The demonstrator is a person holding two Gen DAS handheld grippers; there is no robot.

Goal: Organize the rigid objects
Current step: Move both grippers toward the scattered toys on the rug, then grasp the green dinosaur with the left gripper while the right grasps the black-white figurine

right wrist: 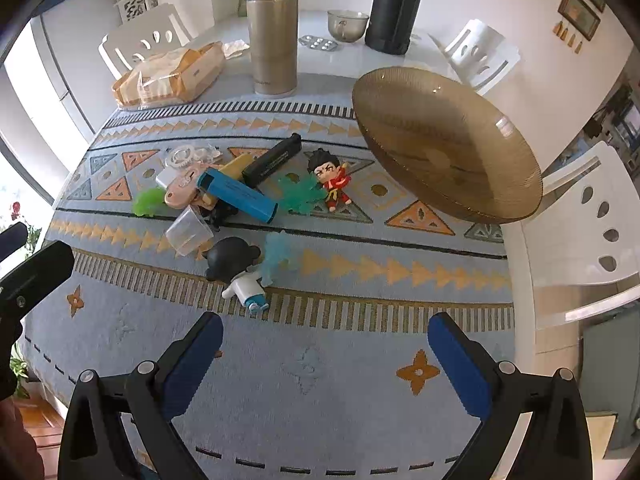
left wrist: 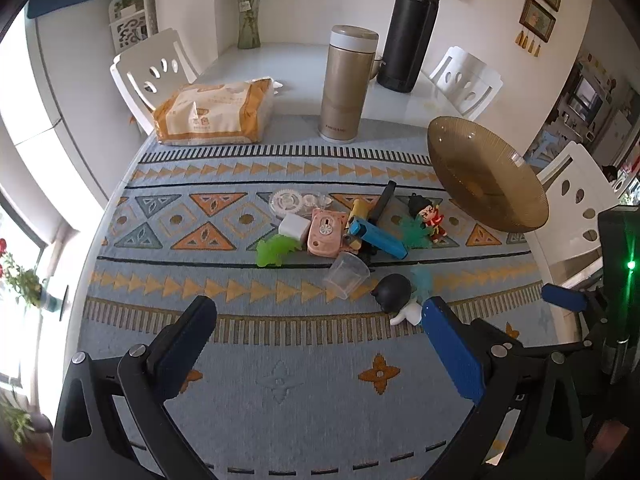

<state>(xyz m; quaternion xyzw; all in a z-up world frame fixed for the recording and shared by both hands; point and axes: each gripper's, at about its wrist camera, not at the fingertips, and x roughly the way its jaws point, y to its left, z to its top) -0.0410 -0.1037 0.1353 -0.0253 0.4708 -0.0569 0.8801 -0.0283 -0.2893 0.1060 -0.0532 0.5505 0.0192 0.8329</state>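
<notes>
Both hand-held grippers [left wrist: 318, 322] [right wrist: 325, 338] wide over bare cloth [right wrist: 320, 400], toy pile [right wrist: 224, 196] ahead.

White table [right wrist: 432, 60], patterned blue cloth [right wrist: 320, 360], toy pile [right wrist: 236, 196], amber bowl [right wrist: 448, 148], gold flask [right wrist: 272, 40]

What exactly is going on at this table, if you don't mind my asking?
A person holds two grippers over a patterned tablecloth. The left gripper and right gripper are both open and empty. Small toys, including a red figurine and a blue highlighter, lie piled beside an empty amber glass bowl.
</notes>
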